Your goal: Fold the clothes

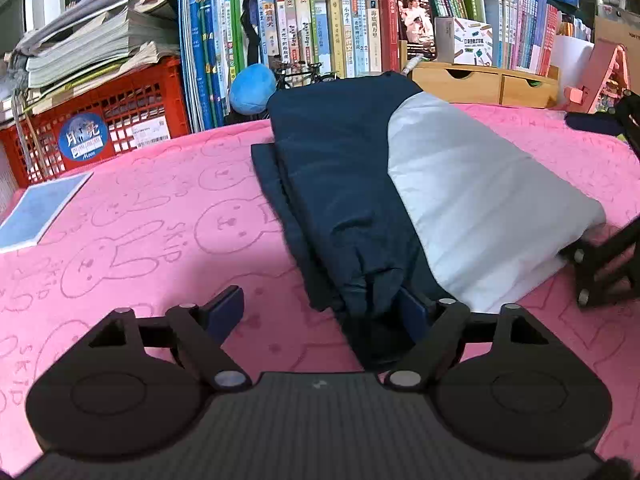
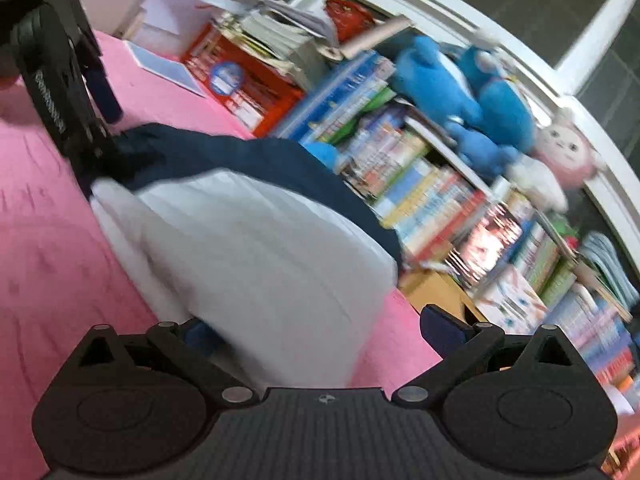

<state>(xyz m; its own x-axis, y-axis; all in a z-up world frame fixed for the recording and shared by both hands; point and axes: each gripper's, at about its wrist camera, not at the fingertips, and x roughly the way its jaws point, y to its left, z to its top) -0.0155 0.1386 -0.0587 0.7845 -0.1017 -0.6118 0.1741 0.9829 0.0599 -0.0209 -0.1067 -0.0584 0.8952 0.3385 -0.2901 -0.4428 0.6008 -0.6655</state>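
A garment, navy [image 1: 340, 184] on one side and white [image 1: 480, 200] on the other, lies folded into a long strip on the pink rabbit-print blanket [image 1: 160, 220]. My left gripper [image 1: 320, 312] is open wide at the strip's near end. The navy edge lies between its fingers, against the right pad, and is not pinched. My right gripper [image 2: 320, 332] is also open. The garment's white part [image 2: 260, 248] lies between its fingers, beside the left pad. Its black linkage [image 1: 604, 268] shows at the white corner. The right wrist view is blurred and tilted.
Behind the blanket stand a red crate [image 1: 100, 128] topped with stacked papers, a row of books [image 1: 340, 32], a blue plush ball [image 1: 252, 88] and a wooden drawer box [image 1: 480, 80]. A blue booklet [image 1: 40, 208] lies on the blanket at the left.
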